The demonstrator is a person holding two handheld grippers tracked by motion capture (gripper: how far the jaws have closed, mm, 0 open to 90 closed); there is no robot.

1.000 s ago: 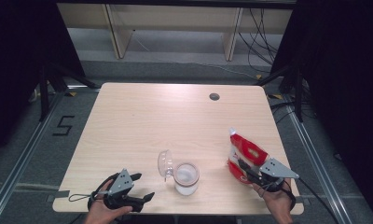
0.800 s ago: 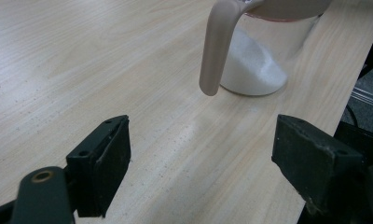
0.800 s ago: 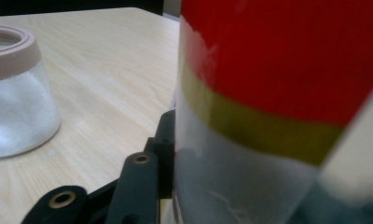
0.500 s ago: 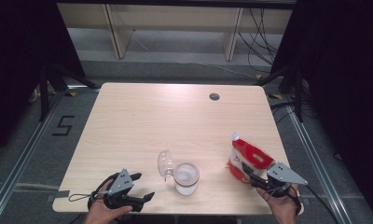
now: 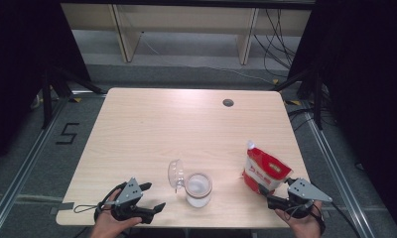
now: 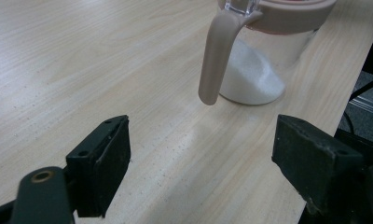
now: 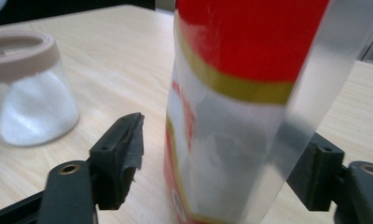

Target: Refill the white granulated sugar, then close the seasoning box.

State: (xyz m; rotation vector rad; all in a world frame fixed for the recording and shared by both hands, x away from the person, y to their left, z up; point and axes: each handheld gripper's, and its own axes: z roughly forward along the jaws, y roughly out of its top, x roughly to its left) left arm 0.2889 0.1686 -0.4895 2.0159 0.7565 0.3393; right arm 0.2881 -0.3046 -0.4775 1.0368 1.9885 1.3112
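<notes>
Jar (image 5: 198, 188) sits lower centre of the high view, on the table (image 5: 162, 129); pouch (image 5: 264, 169) at lower right; left gripper (image 5: 149, 198) lower left, right gripper (image 5: 265, 195) just below the pouch.

We see a table (image 5: 152, 129) of pale wood-grain laminate, smooth with a soft sheen. The jar (image 5: 198, 189) looks like clear glossy plastic or glass with a matt beige rubbery rim (image 7: 17, 56) and clasp (image 6: 216, 56). The pouch (image 5: 265, 170) is glossy red-and-white plastic film. Both grippers' jaws are matt black plastic, slightly rough at the edges.
</notes>
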